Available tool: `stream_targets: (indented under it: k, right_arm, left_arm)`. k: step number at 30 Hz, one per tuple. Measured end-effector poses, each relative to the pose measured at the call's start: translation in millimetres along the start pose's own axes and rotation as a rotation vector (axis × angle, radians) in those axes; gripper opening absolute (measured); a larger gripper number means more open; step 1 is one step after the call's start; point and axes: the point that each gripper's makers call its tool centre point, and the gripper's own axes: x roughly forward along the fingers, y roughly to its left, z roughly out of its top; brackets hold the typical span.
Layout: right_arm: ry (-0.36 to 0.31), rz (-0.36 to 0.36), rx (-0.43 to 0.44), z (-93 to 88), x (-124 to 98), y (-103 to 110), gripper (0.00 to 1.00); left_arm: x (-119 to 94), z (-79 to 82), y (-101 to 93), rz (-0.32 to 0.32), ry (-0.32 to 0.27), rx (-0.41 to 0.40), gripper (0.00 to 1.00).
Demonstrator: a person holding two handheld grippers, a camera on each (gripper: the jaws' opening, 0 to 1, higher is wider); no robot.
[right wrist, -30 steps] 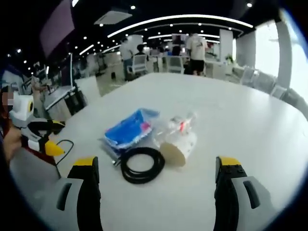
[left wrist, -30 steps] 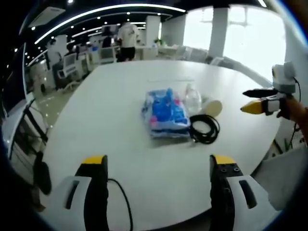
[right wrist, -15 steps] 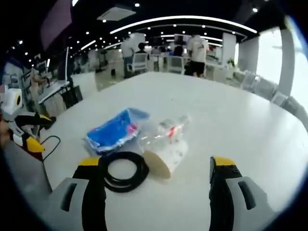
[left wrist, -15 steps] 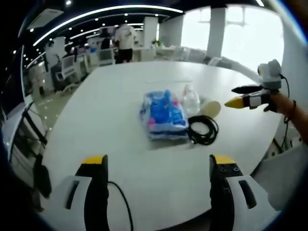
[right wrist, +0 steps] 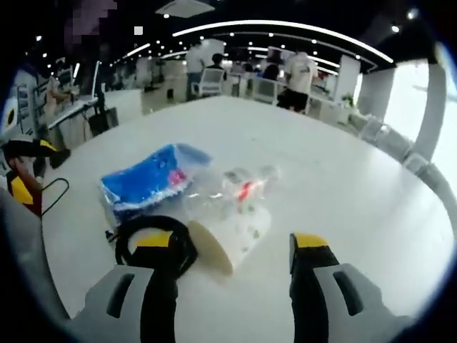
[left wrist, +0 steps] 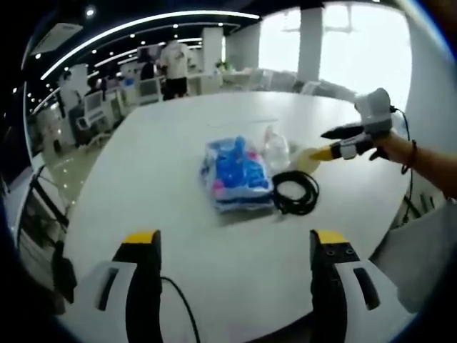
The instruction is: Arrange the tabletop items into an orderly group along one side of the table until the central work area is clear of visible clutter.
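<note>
in the right gripper view the right gripper rises from the bottom of the frame with its yellow-tipped jaws spread wide, holding nothing. between them lies a white paper cup on its side, mouth toward the lower left. just above it sits what looks like a clear plastic bottle, blurred. a coiled black cable lies at lower left, touching a blue plastic packet. in the left gripper view the left gripper stands open and empty at the bottom, well apart from the cluster at the centre of the round white table.
</note>
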Motion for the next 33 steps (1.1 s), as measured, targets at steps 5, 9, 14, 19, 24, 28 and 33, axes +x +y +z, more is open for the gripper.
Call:
stream_targets:
  k: [5,9,14,19,24,28,33]
  right_arm:
    - [0.016,-0.012,-0.022,-5.0,6.5,-4.2,0.48]
    - [0.033,-0.046,-0.081,-6.5,9.0,-9.4,0.39]
    - [0.049,-0.068,-0.176,-7.8,12.3,-6.8,0.35]
    - [0.059,-0.068,-0.223,-10.0,15.1,-3.9,0.29]
    - [0.056,-0.096,-0.251,-7.8,13.6,-8.3,0.16]
    - [0.076,-0.112,-0.236,-10.6,12.1,-13.2,0.11]
    - [0.081,-0.134,-0.214,-11.3,6.1,-18.8,0.07]
  left_arm:
    - [-0.9,-1.0,0.9,0.001,0.001,-0.008,0.82]
    - [-1.0,-4.6,1.3,0.001,0.019,-0.005,0.82]
    - [-1.8,-4.5,1.4,-0.003,0.013,-0.016,0.81]
    - [-2.6,-7.2,2.2,-0.001,0.022,-0.018,0.81]
    - [-3.1,-5.5,2.1,0.001,0.016,-0.015,0.81]
    - [-4.2,0.3,1.4,-0.012,-0.021,-0.046,0.79]
    - [-3.6,0.2,-0.6,-0.017,-0.017,-0.036,0.79]
